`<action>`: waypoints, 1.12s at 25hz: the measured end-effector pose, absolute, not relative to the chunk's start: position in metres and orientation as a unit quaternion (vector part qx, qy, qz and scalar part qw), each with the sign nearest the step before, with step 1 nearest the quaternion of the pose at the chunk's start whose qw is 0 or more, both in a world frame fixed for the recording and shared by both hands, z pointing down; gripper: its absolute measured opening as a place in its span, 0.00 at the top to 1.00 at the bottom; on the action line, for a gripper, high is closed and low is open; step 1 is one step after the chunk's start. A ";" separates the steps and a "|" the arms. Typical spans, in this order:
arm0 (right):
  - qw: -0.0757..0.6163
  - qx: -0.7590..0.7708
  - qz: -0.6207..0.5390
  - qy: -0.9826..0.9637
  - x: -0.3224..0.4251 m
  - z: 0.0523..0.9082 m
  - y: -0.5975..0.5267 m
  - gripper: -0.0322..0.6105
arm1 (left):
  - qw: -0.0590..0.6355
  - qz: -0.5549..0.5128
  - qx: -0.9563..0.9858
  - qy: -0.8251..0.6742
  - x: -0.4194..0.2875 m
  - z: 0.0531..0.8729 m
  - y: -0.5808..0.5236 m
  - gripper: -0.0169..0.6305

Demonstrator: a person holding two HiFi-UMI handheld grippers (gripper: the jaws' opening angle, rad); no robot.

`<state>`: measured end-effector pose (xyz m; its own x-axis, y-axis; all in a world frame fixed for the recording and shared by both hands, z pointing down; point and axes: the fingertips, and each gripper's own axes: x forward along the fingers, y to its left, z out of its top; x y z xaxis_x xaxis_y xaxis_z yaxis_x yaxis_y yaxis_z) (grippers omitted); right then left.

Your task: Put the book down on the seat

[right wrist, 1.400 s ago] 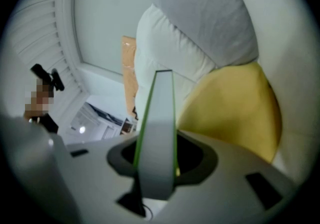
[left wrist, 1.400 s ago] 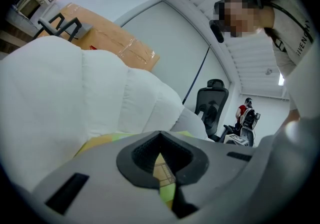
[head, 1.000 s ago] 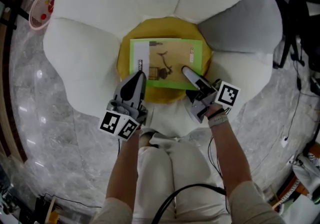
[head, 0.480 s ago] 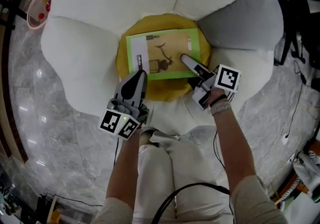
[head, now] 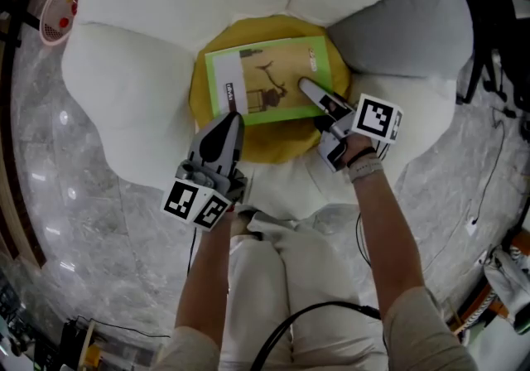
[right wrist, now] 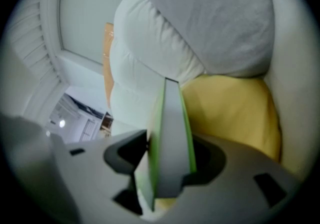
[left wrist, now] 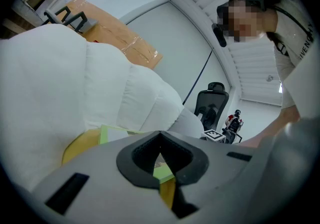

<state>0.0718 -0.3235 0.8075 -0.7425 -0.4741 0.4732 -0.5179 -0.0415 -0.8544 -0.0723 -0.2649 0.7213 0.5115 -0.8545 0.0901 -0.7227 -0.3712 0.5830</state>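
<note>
Head view: a green-bordered paperback book [head: 269,79] lies flat on the round yellow seat cushion [head: 273,144] of a white puffy armchair [head: 124,88] on grey marble floor [head: 83,228]. Far left of the cushion, a pink mesh basket [head: 60,9] holds red bits.

Left gripper view: the left gripper [left wrist: 161,155] has its jaws pressed together, empty, at the cushion's near edge.

Right gripper view: the right gripper [right wrist: 167,168] has just been opening its jaws, now loose around the book's edge.

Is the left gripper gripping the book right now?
No: the left gripper has its jaws together with nothing between them in its own view, and the book sits beyond them, over the yellow cushion.
</note>
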 end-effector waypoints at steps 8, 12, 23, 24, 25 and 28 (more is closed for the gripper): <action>0.049 0.369 0.616 -0.695 0.071 0.812 -0.327 0.58 | 0.288 -0.115 0.818 -0.485 -0.080 0.721 -0.266 0.94; 0.054 0.368 0.615 -0.695 0.070 0.814 -0.330 0.57 | 0.289 -0.115 0.817 -0.486 -0.082 0.721 -0.267 0.94; 0.074 0.376 0.573 -0.725 0.076 0.809 -0.335 0.49 | 0.280 -0.123 0.820 -0.484 -0.083 0.713 -0.268 0.94; 0.073 0.377 0.572 -0.724 0.077 0.809 -0.335 0.49 | 0.279 -0.124 0.820 -0.484 -0.082 0.712 -0.268 0.94; 0.071 0.378 0.572 -0.724 0.079 0.809 -0.335 0.49 | 0.279 -0.124 0.821 -0.483 -0.083 0.711 -0.268 0.94; 0.068 0.380 0.575 -0.721 0.083 0.809 -0.332 0.49 | 0.278 -0.126 0.821 -0.483 -0.083 0.709 -0.268 0.94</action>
